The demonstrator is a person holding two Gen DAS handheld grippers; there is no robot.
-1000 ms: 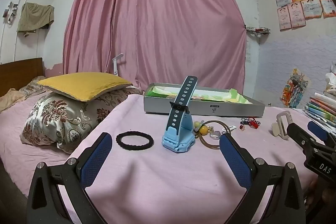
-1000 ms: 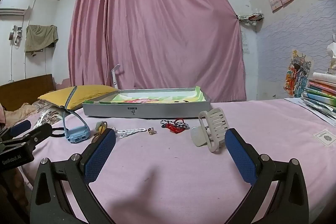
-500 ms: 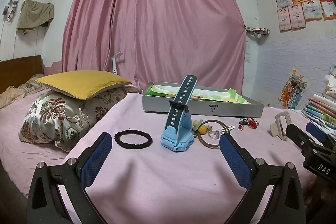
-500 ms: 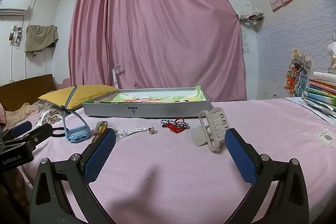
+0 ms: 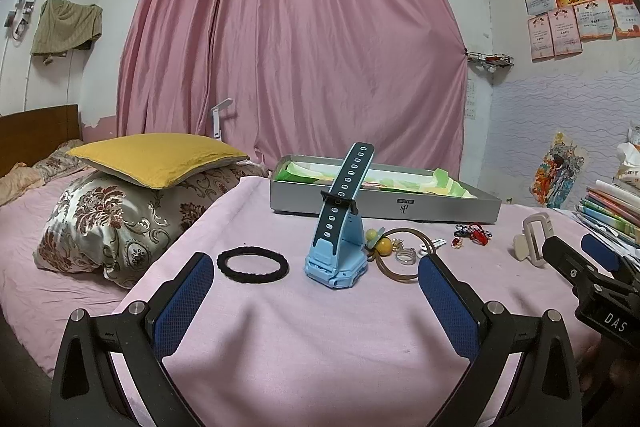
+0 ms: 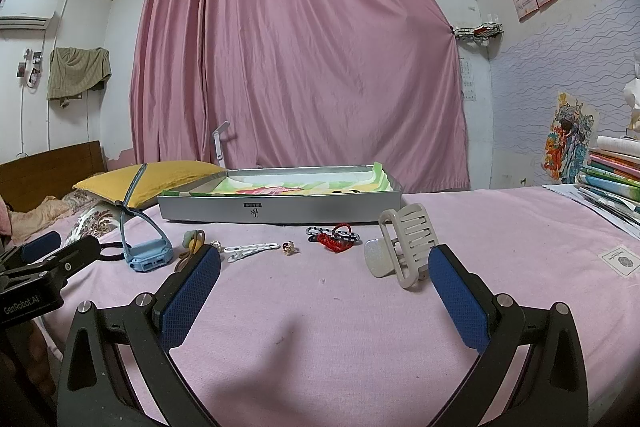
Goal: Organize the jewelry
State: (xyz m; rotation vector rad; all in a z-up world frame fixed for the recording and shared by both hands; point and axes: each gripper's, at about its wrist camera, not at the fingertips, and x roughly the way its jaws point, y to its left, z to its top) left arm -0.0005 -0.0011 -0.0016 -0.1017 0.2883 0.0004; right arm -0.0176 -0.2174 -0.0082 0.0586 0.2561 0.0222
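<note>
Far left, ahead of the left gripper [image 5: 316, 289]: black hair tie [image 5: 252, 263], flat on the pink bedspread [image 5: 320, 339], just beyond the left blue pad. Dead ahead between the spread pads: blue smartwatch [image 5: 338, 259], standing on its case, strap tilted up and away toward the grey box [image 5: 384, 205] behind. Just right of the watch, near the right pad: brown loop [image 5: 400, 267] with a yellow bead and a small ring, tangled close together. Left gripper wide apart, holding nothing, hovering low over the sheet.

Further right, ahead of the right gripper [image 6: 325, 285]: white chain clip [image 6: 251, 250] and a small ring [image 6: 289, 247] past its left pad, red cord bracelet [image 6: 336, 241] with a checkered clip farther ahead at centre, beige claw clip [image 6: 404, 245] just beyond and inside its right pad, standing on edge, long axis roughly up-and-back. Right gripper likewise spread wide, empty.

Probably first pick still undecided: watch nearest and centred for the left tool, claw clip nearest for the right. Grey box beyond everything, long side crosswise, open top facing up; every item outside it for now.
</note>
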